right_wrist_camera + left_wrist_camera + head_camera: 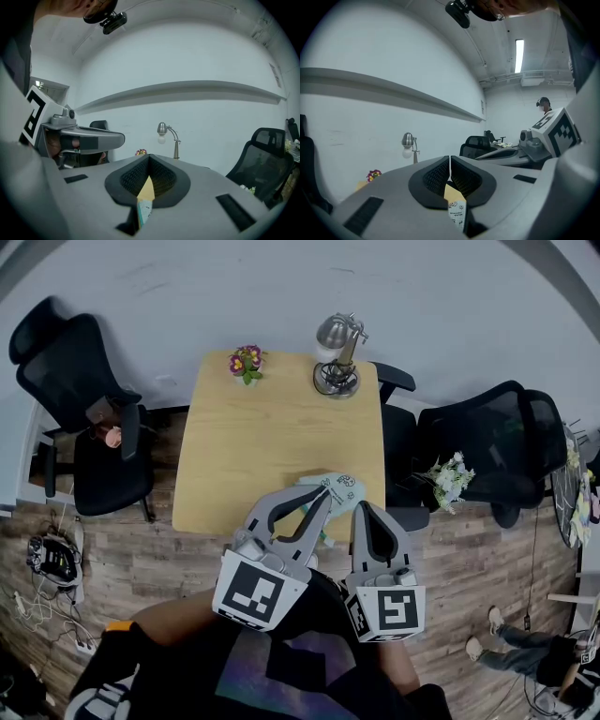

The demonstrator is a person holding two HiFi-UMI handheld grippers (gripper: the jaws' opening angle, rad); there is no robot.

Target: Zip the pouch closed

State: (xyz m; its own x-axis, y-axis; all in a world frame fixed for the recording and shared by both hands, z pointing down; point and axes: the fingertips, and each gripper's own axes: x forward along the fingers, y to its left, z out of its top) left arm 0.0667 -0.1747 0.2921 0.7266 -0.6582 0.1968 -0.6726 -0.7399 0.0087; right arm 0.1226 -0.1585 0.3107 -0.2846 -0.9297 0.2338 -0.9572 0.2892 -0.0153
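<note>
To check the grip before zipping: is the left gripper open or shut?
Shut: the left gripper has its jaws together, with a printed edge of the pouch pinched between them.

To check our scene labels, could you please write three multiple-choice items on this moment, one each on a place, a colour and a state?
1. Where on the table does the lamp stand? A. far right corner B. near left corner C. centre
2. What colour is the pouch? A. red B. pale mint C. black
3. How are the left gripper's fingers? A. wide open B. shut on the pouch C. shut on the lamp
1 A: the head view shows it there; 2 B: its fabric looks pale mint; 3 B: the left gripper view shows the pouch's edge pinched between them.
</note>
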